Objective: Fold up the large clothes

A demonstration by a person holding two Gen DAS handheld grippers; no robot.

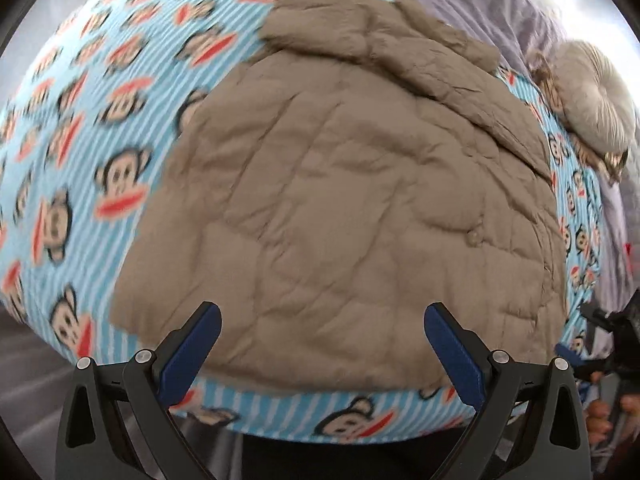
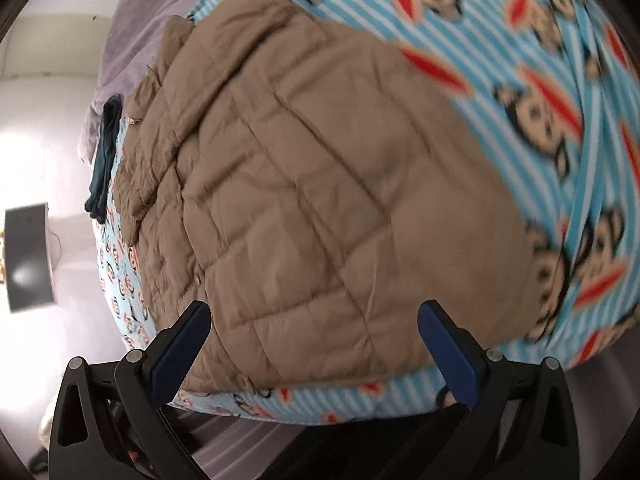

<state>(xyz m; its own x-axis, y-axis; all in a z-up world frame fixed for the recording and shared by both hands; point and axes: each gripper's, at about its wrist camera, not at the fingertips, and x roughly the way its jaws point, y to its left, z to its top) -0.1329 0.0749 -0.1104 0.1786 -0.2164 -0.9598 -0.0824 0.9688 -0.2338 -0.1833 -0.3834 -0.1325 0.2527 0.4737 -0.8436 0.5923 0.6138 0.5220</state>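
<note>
So there's a bed with a blue striped monkey-print sheet (image 1: 80, 128), and a big tan quilted jacket (image 1: 340, 200) lies spread flat on it, reaching near the bed's front edge. Left gripper (image 1: 322, 316) and right gripper (image 2: 314, 314) both hover over the jacket's near hem, jaws wide apart, nothing between them. A dark garment (image 2: 105, 160) sits off by the far edge.

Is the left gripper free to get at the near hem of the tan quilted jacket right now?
Probably yes. The left gripper is open and empty above the jacket, whose near hem lies flat on the monkey-print blanket with nothing on it.
</note>
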